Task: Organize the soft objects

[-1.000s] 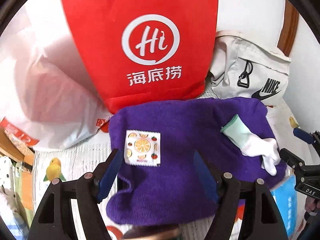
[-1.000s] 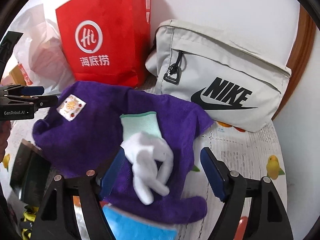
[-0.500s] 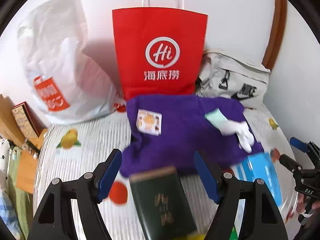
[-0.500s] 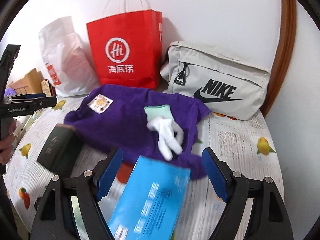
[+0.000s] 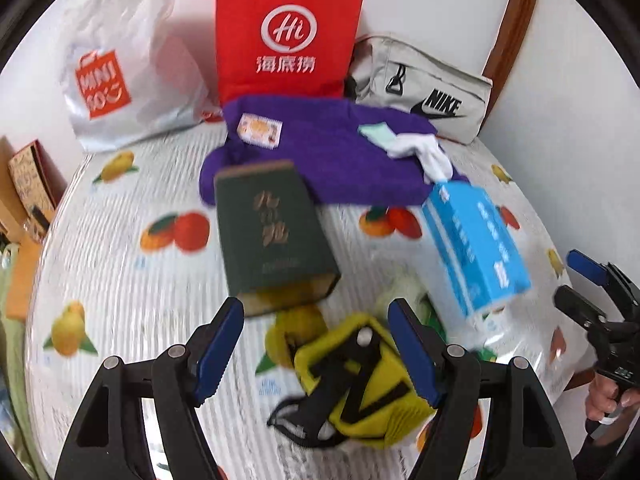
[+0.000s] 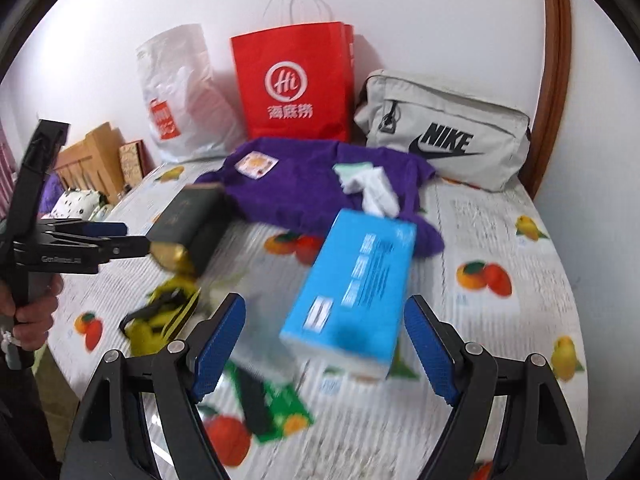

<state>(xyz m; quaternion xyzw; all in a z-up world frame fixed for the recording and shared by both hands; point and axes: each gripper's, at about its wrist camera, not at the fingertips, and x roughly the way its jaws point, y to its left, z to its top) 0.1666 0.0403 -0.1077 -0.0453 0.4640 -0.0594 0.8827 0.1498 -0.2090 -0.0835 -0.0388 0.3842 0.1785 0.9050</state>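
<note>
Three bags by the wall: one red paper bag (image 5: 290, 32), one white plastic bag (image 5: 116, 68), one grey Nike bag (image 5: 424, 92). Also one purple towel (image 5: 340, 160), one white glove (image 5: 424, 150), one green box (image 5: 268, 232), one blue box (image 5: 476, 240), one yellow pouch (image 5: 360, 384).

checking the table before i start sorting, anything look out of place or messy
Yes. The purple towel lies rumpled, not folded, with a white glove dropped on top. The blue tissue pack lies askew over the towel's near edge, and the dark green box overlaps its other end. Nothing looks spilled or damaged.
</note>
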